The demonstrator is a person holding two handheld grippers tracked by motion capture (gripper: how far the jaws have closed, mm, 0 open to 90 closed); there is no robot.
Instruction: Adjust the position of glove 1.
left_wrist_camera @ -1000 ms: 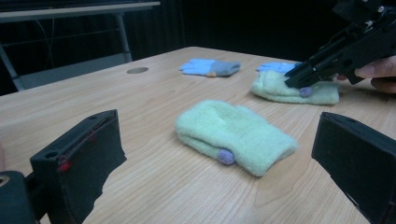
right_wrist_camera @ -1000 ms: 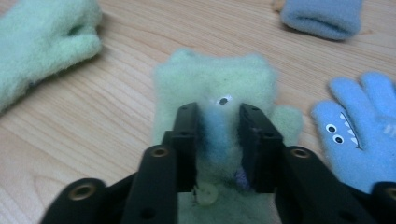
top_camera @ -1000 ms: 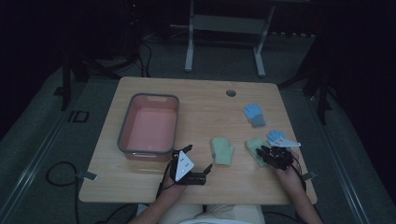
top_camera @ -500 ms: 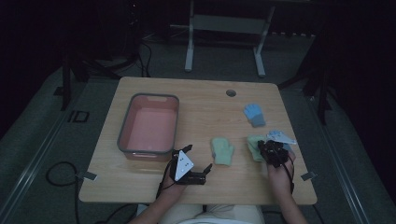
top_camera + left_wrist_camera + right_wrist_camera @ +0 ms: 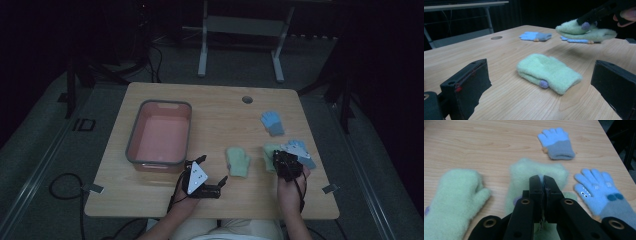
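Four mittens and gloves are in view: two green, two blue. The right hand-held gripper (image 5: 541, 182) has just clamped its jaws on one green mitten (image 5: 537, 173) and holds it lifted off the bench (image 5: 215, 107). The other green mitten (image 5: 549, 72) lies flat before the left hand-held gripper (image 5: 212, 172), whose jaws stand wide apart. Both blue gloves (image 5: 556, 141) rest on the bench, and one pink tub (image 5: 160, 132) stands at left.

Two handheld grippers at a wooden table (image 5: 150, 200): the left gripper (image 5: 212, 176) carries a grey three-cornered plate dotted with small marks, the right gripper (image 5: 281, 159) a thin black cable. Black, blocky jaws, round brass-ringed holes in the linkage arms; pale trousers at the table's near edge.
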